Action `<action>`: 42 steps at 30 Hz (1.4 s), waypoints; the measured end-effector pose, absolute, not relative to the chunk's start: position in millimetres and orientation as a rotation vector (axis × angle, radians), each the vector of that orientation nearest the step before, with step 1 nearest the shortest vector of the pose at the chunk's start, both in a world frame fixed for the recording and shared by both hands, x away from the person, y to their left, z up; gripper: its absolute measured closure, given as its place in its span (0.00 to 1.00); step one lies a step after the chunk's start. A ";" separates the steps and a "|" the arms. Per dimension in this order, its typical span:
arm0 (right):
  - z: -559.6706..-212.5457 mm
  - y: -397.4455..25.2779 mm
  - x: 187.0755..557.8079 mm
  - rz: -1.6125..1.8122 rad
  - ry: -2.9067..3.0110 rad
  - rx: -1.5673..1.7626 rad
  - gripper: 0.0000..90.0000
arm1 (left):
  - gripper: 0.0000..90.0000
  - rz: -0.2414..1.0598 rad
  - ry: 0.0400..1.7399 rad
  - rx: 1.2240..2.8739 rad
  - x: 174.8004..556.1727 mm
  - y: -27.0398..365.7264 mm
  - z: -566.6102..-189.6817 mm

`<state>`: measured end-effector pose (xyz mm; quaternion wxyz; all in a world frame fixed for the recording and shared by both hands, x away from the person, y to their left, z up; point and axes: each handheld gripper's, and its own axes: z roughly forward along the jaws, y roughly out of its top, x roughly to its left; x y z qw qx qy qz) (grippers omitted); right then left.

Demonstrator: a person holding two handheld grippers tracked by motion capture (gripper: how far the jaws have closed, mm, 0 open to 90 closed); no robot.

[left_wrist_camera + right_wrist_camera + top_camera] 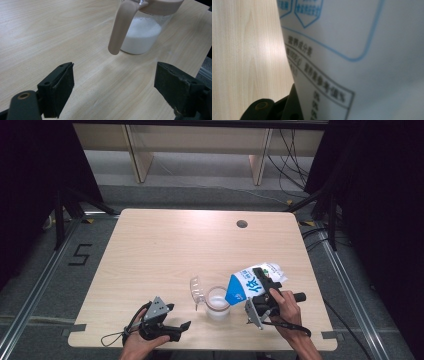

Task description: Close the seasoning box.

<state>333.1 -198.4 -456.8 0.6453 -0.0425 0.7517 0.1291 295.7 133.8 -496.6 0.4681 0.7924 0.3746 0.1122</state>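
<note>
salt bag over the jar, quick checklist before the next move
1. Right gripper clamped on the bag: ok.
2. Bag tilted with its blue corner at the jar mouth: ok.
3. Jar lid flipped open, off the mouth: ok.
4. Jar upright on the table, part filled with white grains: ok.
5. Left gripper steadying the jar: not ok, open and apart from it.
6. Grains flowing: cannot tell.

i see a pale wood-grain table (165, 245) with a smooth matt finish. the jar (145, 35) looks like clear glossy plastic, its lid and handle (122, 25) smooth beige plastic. the bag (362, 50) is smooth printed film. my left gripper (113, 87) has matt black pads (178, 87), roughened at the edges.
</note>
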 end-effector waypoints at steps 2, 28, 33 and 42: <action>-455.9 -201.3 334.5 0.312 1.725 -0.073 0.82 | 0.17 0.276 0.913 1.957 295.6 134.7 -495.9; -462.2 -228.3 354.1 0.388 1.844 0.181 0.82 | 0.17 0.273 0.919 1.945 295.6 133.7 -496.5; -464.1 -237.4 361.3 0.431 1.867 0.255 0.82 | 0.17 0.278 0.922 1.942 295.5 133.6 -496.5; -466.9 -253.4 372.1 0.494 1.878 0.344 0.82 | 0.17 0.282 0.917 1.951 295.4 134.5 -495.8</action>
